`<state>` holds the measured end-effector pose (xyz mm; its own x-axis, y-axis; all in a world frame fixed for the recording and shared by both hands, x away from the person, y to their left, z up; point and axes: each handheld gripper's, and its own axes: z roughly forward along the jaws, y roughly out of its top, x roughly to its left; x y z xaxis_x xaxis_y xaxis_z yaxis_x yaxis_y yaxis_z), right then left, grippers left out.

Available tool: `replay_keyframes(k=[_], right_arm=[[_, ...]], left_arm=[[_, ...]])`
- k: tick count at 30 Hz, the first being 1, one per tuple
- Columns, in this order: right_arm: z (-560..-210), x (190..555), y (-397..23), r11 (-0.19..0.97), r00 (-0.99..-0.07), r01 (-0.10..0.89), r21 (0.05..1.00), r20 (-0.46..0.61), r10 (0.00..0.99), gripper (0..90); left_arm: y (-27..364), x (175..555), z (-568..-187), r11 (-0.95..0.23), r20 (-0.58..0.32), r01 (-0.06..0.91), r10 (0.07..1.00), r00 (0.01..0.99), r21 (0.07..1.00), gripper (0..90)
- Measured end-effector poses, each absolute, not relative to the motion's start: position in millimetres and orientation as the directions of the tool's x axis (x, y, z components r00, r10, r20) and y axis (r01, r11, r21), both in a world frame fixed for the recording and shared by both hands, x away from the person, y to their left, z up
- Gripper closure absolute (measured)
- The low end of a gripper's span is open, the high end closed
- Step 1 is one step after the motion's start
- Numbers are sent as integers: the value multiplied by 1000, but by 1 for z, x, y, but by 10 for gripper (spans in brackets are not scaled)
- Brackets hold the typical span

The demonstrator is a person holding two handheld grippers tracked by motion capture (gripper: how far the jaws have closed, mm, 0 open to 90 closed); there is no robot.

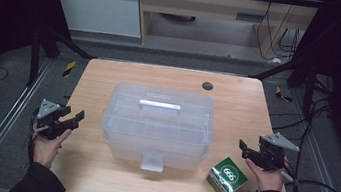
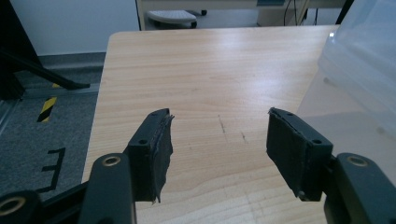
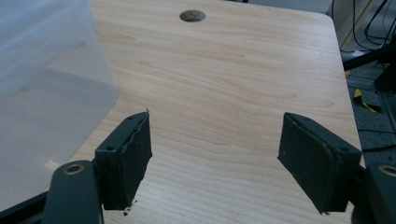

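While our left gripper hovers at the left edge of the wooden table, its jaws stand spread with nothing between them; in the left gripper view we look past the two black pads at bare wood grain. Our right gripper sits at the table's right edge in the same state, jaws parted and empty, and the right gripper view shows plain tabletop in the gap.

Between our two hands stands the clear plastic storage box, lid closed, with a handle lying flat across its top and a front latch on the near side. It rests around the middle of the table, well apart from the left gripper and near the right one; its frosted wall fills the right margin of the left gripper view and the left margin of the right gripper view.

Just beside our right hand, near the box's front right corner, lies a small green and white carton marked 666. Farther back, a round cable hole opens in the tabletop.
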<state>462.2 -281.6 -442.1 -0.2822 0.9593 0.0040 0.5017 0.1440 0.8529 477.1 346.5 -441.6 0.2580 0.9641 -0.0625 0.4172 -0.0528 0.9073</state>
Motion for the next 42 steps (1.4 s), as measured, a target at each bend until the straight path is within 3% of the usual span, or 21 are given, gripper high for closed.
replay_keyframes(k=[18,42], right_arm=[[-436,457,-265,202,-350,488,849,-21,937,289],[-410,453,-254,257,-408,461,849,-55,911,346]], left_arm=[[345,476,-425,-56,-84,414,946,312,909,283],[337,470,-375,-138,-27,350,903,429,926,303]])
